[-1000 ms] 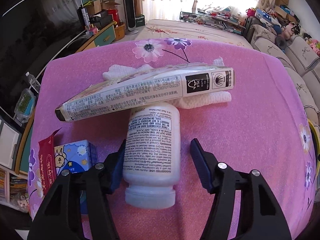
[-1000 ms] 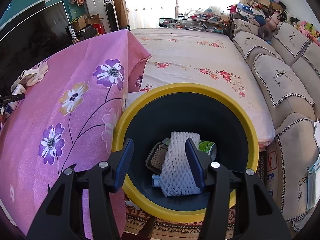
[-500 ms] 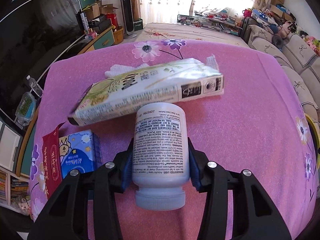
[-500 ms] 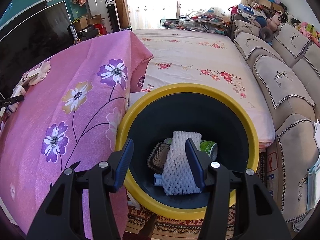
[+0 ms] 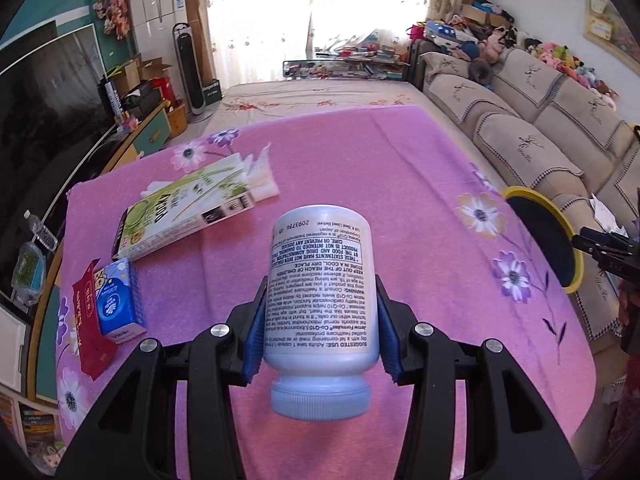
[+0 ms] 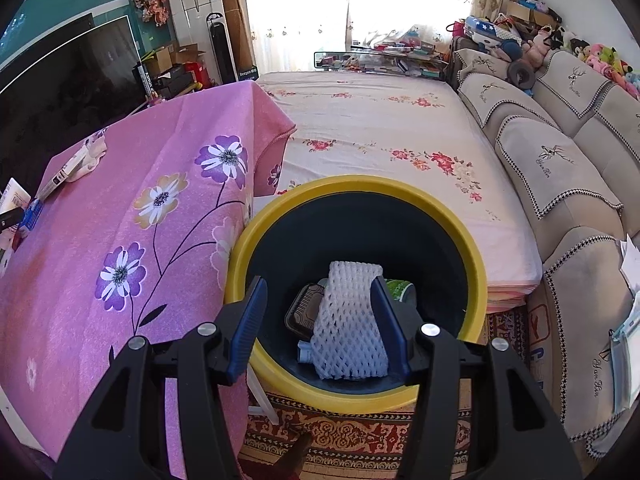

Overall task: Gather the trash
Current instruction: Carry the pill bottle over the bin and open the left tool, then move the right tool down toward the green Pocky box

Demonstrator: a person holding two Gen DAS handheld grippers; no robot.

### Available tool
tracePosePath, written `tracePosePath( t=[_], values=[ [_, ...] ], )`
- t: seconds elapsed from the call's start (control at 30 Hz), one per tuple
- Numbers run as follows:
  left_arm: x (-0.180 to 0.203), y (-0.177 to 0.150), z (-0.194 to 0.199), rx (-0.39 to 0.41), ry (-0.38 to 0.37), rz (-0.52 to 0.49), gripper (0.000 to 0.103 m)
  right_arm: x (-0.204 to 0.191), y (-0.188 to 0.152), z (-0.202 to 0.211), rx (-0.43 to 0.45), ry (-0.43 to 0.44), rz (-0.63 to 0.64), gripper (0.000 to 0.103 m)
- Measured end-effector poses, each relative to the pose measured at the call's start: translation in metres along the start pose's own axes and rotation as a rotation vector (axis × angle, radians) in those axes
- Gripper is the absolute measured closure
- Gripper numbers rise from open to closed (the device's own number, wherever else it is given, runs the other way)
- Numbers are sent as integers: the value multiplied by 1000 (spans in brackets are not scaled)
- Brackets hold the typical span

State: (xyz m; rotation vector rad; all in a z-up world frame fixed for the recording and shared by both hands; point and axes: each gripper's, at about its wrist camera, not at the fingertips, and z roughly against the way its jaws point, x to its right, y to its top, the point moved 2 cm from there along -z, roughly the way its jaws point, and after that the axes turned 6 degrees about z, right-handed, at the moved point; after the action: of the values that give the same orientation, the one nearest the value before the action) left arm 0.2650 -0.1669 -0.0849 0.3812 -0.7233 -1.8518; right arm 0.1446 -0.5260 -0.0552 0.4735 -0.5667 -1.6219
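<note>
My left gripper [image 5: 320,284] is shut on a white pill bottle [image 5: 322,292], cap toward the camera, held up above the pink flowered tablecloth [image 5: 400,184]. On the cloth to the left lie a green carton [image 5: 180,212], a white tissue [image 5: 262,180], a blue tissue pack [image 5: 116,300] and a red wrapper [image 5: 86,320]. The yellow-rimmed bin [image 5: 524,191] stands off the table's right edge. My right gripper [image 6: 318,284] hangs open over that bin [image 6: 360,182]. A white foam net [image 6: 348,328], a black tray [image 6: 304,308] and a green can [image 6: 400,288] lie inside.
A bed with a floral sheet [image 6: 400,128] lies beyond the bin, and a beige sofa [image 6: 560,168] runs along the right. A television [image 5: 36,120] and a cabinet stand left of the table. A patterned rug [image 6: 340,432] lies under the bin.
The left gripper shut on the bottle, lifted it off the cloth and swung right toward the bin. The carton that leaned on the bottle now lies flat. The right gripper has barely moved.
</note>
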Motion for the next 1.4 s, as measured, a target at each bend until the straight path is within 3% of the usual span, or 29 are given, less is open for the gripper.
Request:
tracePosePath(
  t=[0.2,0.43,0.63,0.87,0.97,1.0,1.07,1.23,1.4],
  values=[
    [78,13,21,19,-120,-104,56,21,-9,17,27,-18,-34,52],
    [182,29,11,-1,-269,-227,56,56,-22,43,73,-42,-79,52],
    [261,40,-24,-44,-333,-305,56,89,-37,57,86,-67,-123,52],
    [319,52,-85,-103,-356,-336,56,114,-50,56,73,-79,-168,52],
    [336,55,-106,-119,-352,-332,54,118,-52,52,65,-78,-173,51],
    [339,56,-111,-116,-339,-329,49,118,-52,52,64,-77,-174,51],
    [340,58,-112,-87,-311,-320,29,118,-52,52,65,-71,-174,51],
    [324,62,-82,7,-260,-302,19,114,-48,49,64,-53,-160,51],
    [280,59,-40,81,-221,-220,15,102,-45,48,67,-39,-140,49]
  ],
)
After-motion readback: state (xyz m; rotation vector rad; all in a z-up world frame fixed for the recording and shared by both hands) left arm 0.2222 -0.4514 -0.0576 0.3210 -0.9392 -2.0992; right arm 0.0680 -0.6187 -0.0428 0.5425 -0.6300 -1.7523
